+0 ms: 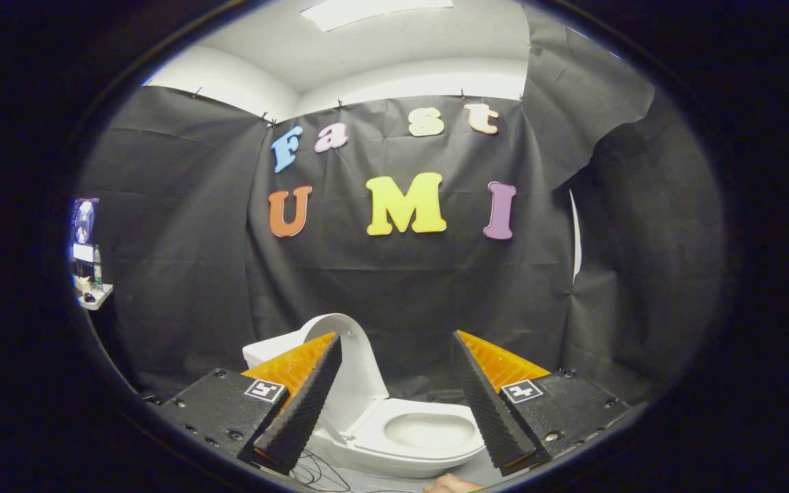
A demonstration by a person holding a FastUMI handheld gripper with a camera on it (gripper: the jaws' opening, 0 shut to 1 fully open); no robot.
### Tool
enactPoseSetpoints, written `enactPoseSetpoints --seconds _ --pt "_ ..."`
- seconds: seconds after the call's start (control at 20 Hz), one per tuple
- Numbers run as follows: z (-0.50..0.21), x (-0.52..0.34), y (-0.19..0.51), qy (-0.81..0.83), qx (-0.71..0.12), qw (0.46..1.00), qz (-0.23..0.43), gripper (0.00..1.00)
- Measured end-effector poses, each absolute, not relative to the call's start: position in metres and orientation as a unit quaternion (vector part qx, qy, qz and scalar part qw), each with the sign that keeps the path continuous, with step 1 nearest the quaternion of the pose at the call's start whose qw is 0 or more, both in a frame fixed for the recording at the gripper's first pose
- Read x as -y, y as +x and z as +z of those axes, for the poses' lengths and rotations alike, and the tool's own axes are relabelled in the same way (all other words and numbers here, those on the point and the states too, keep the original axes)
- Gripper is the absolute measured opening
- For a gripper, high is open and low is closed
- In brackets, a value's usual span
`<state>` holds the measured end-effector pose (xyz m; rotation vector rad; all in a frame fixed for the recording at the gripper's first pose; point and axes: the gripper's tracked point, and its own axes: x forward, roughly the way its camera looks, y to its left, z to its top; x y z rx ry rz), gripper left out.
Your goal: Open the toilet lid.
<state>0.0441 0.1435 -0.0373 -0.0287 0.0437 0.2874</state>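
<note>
White porcelain sits low ahead of me: the toilet (394,438) stands between and beyond my gripper (394,359), whose fingers are spread wide and hold nothing. I see the toilet lid (353,370) raised upright, just behind my left fingertip, with the seat (429,435) and bowl exposed in the gap. Loose cables (316,472) trail on the floor below the bowl.
</note>
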Motion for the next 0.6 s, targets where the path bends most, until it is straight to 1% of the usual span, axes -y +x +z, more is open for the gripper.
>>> enactPoseSetpoints --seconds 0.25,0.6 --pt "-0.019 -0.109 0.019 -0.012 0.008 0.991 0.129 1.0" --pt "-0.007 -0.078 0.006 0.006 0.031 0.992 0.12 0.99"
